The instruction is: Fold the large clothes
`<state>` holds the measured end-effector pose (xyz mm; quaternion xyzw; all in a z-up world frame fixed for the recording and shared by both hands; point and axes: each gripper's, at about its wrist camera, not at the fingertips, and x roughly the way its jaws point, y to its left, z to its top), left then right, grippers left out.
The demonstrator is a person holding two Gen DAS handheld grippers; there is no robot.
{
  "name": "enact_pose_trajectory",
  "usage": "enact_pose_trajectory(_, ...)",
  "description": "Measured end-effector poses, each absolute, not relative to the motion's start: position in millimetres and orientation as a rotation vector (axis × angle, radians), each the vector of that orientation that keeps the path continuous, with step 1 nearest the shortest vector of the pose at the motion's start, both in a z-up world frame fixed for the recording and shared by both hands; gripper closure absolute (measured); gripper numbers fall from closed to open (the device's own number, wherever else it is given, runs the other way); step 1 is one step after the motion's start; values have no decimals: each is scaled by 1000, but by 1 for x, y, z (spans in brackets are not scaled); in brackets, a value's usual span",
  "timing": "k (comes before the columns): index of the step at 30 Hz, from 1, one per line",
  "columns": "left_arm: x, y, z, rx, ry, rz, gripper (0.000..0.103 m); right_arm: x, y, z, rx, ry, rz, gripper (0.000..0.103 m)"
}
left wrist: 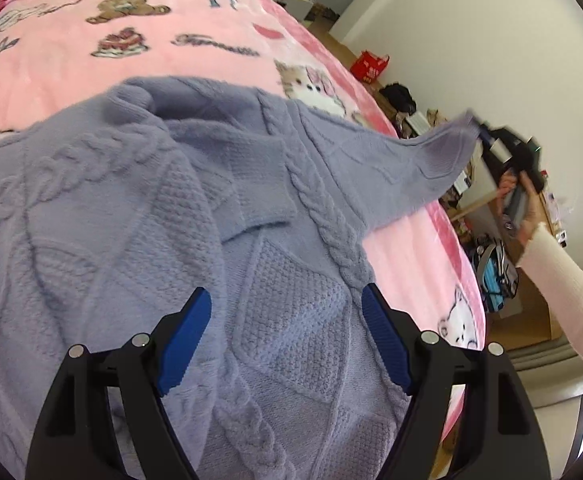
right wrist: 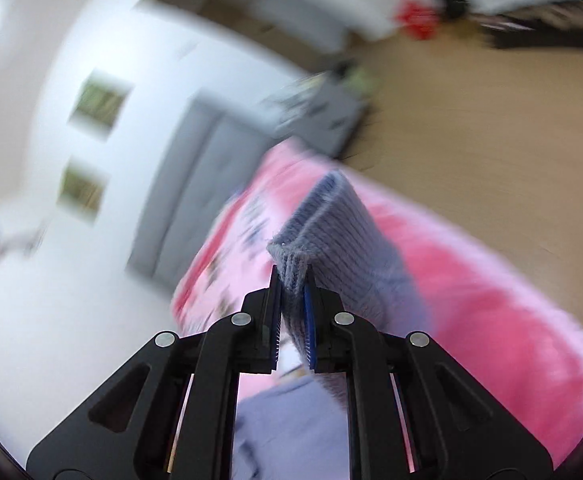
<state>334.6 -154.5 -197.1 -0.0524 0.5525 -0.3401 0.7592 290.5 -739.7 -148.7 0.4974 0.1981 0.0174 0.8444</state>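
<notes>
Clearly the step in hand was folding a sleeve across the body of the one lavender cable-knit sweater (left wrist: 139, 216), which lay spread on the pink blanket (left wrist: 195, 56) of the bed, directly beneath and ahead of the left claw (left wrist: 285, 340). That claw hovered with its jaws apart and nothing between them. The right claw (right wrist: 291, 300) was clamped on the ribbed cuff (right wrist: 291, 268), holding the right sleeve (left wrist: 403, 160) lifted off the bed, well out to the right of the left claw. To do it well, I judged, the cuff should travel low and taut across the chest while the open claw pins the shoulder seam, so the body does not drag. Counted: one sweater, two sleeves, two claws, one blanket, one person's hand (left wrist: 519, 200) in view.
</notes>
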Motion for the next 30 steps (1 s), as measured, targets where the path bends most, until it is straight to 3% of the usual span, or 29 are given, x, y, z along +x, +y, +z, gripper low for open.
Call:
enact_pose_trajectory(5,335,-113,-182,-195,1145,-694,27,334,-593,-69,825,515,411,94)
enact_pose_trajectory(10,323,-49,-165,-234,1081,-635,27,360,-452,-50,811,565,714,94)
enact_pose_trajectory(17,297,68,-168,-270,1067,-499,26,376,-245,-82,696,706,828,94)
enact_pose_trajectory(20,288,125,-181,-344,1096,-396,26,364,-153,-102,467,789,777,94)
enact_pose_trajectory(24,275,186,-195,-403,1114,-299,26,359,-88,-137,447,890,699,94)
enact_pose_trajectory(30,271,219,-197,-422,1100,-290,26,349,-18,-143,184,871,565,93)
